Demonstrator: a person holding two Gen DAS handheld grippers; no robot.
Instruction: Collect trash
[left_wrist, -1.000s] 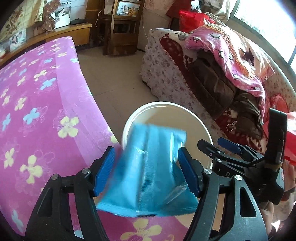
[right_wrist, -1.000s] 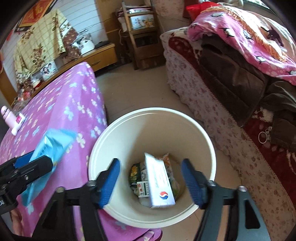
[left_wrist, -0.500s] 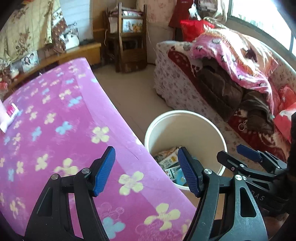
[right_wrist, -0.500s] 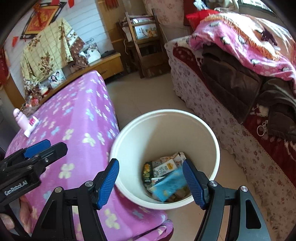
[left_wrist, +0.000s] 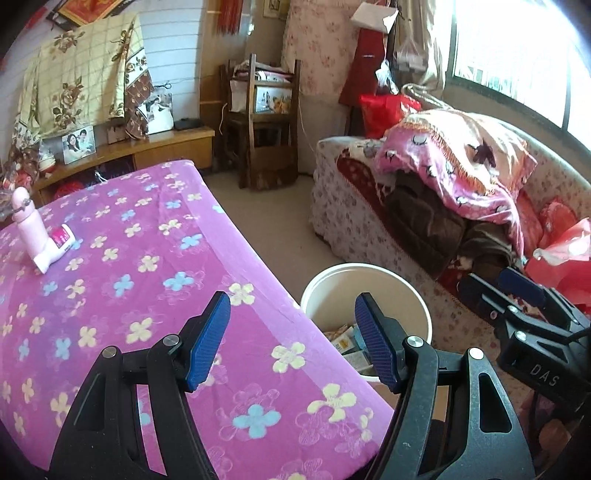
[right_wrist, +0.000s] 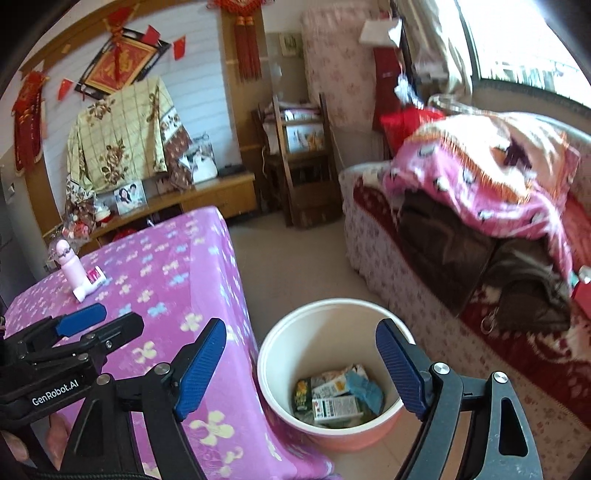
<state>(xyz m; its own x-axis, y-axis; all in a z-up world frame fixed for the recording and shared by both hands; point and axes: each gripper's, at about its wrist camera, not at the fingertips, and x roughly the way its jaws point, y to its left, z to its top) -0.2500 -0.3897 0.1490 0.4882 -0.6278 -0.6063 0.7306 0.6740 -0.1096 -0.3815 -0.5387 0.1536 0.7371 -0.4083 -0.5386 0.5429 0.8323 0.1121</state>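
A white bucket with a pink base stands on the floor beside the table; it also shows in the left wrist view. Inside lie several cartons and a blue plastic packet. My left gripper is open and empty above the table's corner, left of the bucket. My right gripper is open and empty above the bucket. Each gripper shows in the other's view, the left one and the right one.
The table wears a purple flowered cloth. A pink bottle-shaped item and a small pink-and-white box sit at its far left. A sofa piled with blankets stands right of the bucket. A wooden rack and a low cabinet line the back wall.
My left gripper let go of the blue packet, which now lies in the bucket. Both grippers have risen and pulled back from the bucket.
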